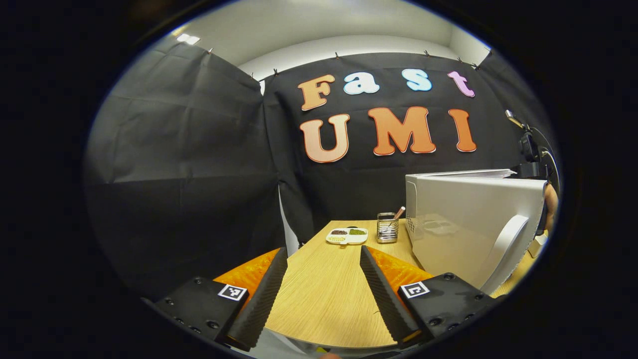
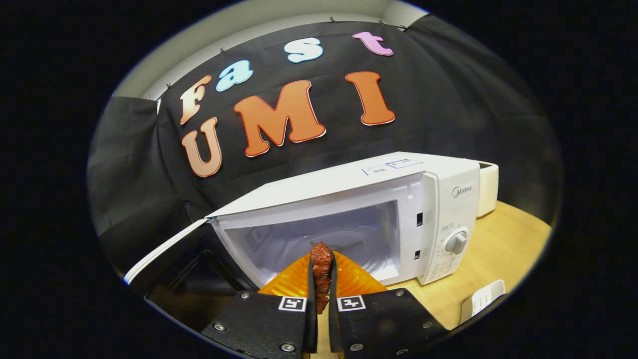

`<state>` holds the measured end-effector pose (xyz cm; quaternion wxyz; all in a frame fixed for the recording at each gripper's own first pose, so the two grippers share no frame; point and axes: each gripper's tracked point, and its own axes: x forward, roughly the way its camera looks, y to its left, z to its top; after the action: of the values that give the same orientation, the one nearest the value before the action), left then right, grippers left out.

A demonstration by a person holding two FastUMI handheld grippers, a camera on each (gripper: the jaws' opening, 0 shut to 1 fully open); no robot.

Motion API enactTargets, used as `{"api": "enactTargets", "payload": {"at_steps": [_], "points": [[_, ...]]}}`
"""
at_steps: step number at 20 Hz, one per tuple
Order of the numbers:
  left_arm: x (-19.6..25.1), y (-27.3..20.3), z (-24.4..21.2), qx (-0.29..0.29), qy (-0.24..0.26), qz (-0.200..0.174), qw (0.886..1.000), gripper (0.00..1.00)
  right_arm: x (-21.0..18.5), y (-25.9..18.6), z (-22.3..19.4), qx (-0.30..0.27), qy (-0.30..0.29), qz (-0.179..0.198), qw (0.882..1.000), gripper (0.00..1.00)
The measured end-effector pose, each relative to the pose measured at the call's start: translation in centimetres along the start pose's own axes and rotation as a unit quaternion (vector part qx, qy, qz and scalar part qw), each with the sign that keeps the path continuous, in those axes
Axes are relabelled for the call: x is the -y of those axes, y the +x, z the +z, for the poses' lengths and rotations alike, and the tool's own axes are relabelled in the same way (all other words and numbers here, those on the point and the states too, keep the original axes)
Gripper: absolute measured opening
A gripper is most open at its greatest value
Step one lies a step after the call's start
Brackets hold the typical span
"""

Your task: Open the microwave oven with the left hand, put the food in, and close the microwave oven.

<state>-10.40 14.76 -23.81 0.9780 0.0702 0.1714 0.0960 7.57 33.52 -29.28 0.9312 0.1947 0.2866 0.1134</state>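
Right gripper (image 2: 322, 267) fingers pinch the food (image 2: 321, 274) before the open microwave (image 2: 349, 224); left gripper (image 1: 323, 271) fingers spread.

Booth interior: black cloth walls (image 1: 189, 149) clipped along their top edge, white ceiling (image 1: 319, 30) with a light panel (image 1: 188, 38), light wood-grain counter (image 1: 324, 289).

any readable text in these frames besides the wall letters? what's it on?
"Midea": brand mark on the microwave, upper right of its front panel above the dial.
Sticker on the microwave's top: too small to read.
Markings around the dial: too blurred to read.
Square coded markers on the right gripper and the left gripper: patterns, not text.
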Motion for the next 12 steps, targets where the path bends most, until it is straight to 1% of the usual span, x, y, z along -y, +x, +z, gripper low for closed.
{"api": "enactTargets", "payload": {"at_steps": [3,5,7,9,11,12], "points": [[-0.5,-0.1,0.0,-0.002,0.002,0.003,1.0,0.96,-0.4,1.7,-0.2,0.018,0.073,0.01,0.997,0.08],[-0.8,-0.2,0.0,-0.002,0.002,0.005,1.0,0.92,-0.3,2.8,0.0,0.035,0.122,0.016,0.992,0.08],[-1.0,-0.2,0.0,-0.002,0.002,0.006,1.0,1.0,0.1,3.9,0.1,0.054,0.152,0.013,0.987,0.08],[-1.2,-0.2,-0.1,-0.005,0.004,0.008,1.0,0.89,1.0,4.8,0.4,0.075,0.176,0.001,0.982,0.08],[-1.1,-0.2,0.0,-0.006,0.005,0.008,1.0,1.0,1.3,6.0,0.6,0.093,0.203,-0.007,0.975,0.08],[-1.1,-0.2,0.1,-0.006,0.007,0.008,1.0,0.96,1.3,6.2,0.4,0.101,0.215,-0.01,0.971,0.08]]}}
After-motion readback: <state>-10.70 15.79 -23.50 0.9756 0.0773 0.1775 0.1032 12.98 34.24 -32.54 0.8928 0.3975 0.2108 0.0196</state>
